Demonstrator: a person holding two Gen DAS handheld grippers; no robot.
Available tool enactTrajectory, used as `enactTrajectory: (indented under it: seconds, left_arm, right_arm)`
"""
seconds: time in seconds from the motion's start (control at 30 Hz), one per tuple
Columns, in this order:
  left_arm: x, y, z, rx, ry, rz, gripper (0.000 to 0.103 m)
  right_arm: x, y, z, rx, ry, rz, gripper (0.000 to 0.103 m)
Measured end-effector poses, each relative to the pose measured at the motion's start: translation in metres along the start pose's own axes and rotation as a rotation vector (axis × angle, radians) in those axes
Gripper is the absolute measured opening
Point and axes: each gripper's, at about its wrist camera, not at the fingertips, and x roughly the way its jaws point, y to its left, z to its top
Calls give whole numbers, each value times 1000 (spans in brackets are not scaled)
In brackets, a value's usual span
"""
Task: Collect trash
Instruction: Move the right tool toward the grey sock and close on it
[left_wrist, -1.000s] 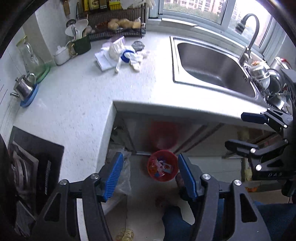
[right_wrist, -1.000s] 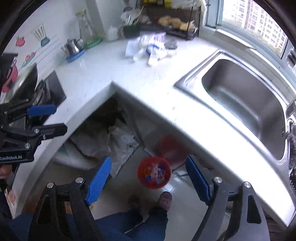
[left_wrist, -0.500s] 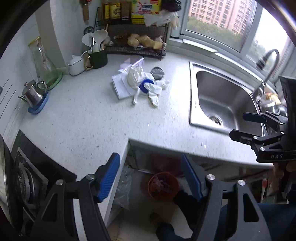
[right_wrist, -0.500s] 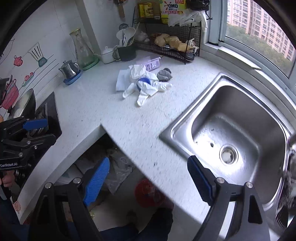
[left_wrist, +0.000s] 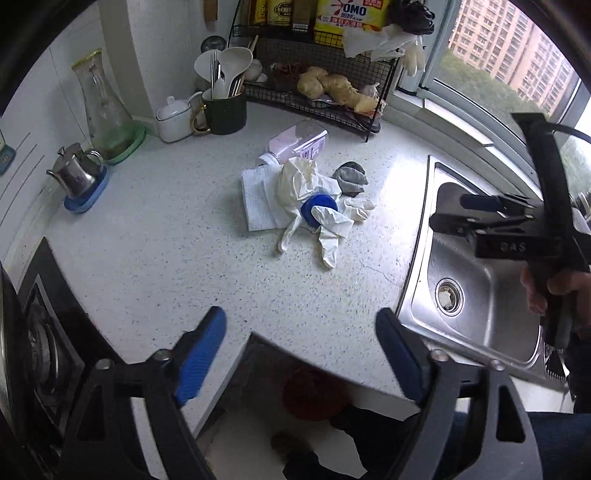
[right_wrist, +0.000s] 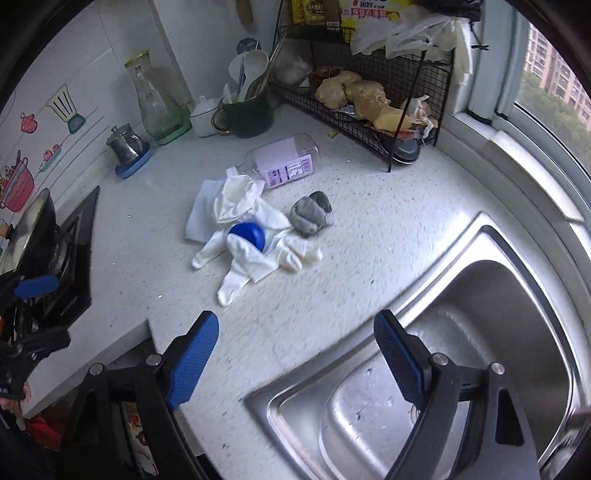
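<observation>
From the left wrist, the left gripper (left_wrist: 301, 345) hangs over the near counter edge with jaws spread and just widened, nothing between them; the trash heap (left_wrist: 303, 201) of white gloves, tissue and a blue lid lies at twelve o'clock, well apart, and the red bin (left_wrist: 314, 393) sits on the floor at six o'clock. From the right wrist, the right gripper (right_wrist: 295, 347) is likewise spread and empty, the heap (right_wrist: 251, 236) at eleven o'clock beside the sink (right_wrist: 461, 332). I judge this the approach step: next, reach forward and pinch one loose glove.
</observation>
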Motion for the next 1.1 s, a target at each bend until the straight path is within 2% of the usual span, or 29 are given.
enactTrajectory:
  seconds: [0.37, 0.53, 0.73, 0.8, 0.97, 1.03, 1.1]
  left_arm:
    - [25, -8, 24, -70, 52, 62, 87]
    - [31, -8, 23, -94, 80, 76, 92]
    - [34, -2, 15, -136, 112, 117, 92]
    - [32, 0, 15, -141, 112, 110, 92]
    - [33, 4, 12, -175, 130, 87, 92]
    - [36, 5, 12, -186, 139, 76, 92]
    - [38, 2, 12, -180, 145, 78, 92]
  right_arm:
    - [66, -27, 58, -73, 62, 37, 85]
    - [95, -31, 80, -77, 80, 58, 85]
    - [118, -29, 93, -114, 102, 50, 85]
    - [129, -32, 97, -112, 123, 34, 85]
    - [141, -36, 100, -95, 153, 63, 85]
    - [142, -34, 101, -108, 158, 76, 79]
    - [141, -32, 101, -119, 163, 91, 78]
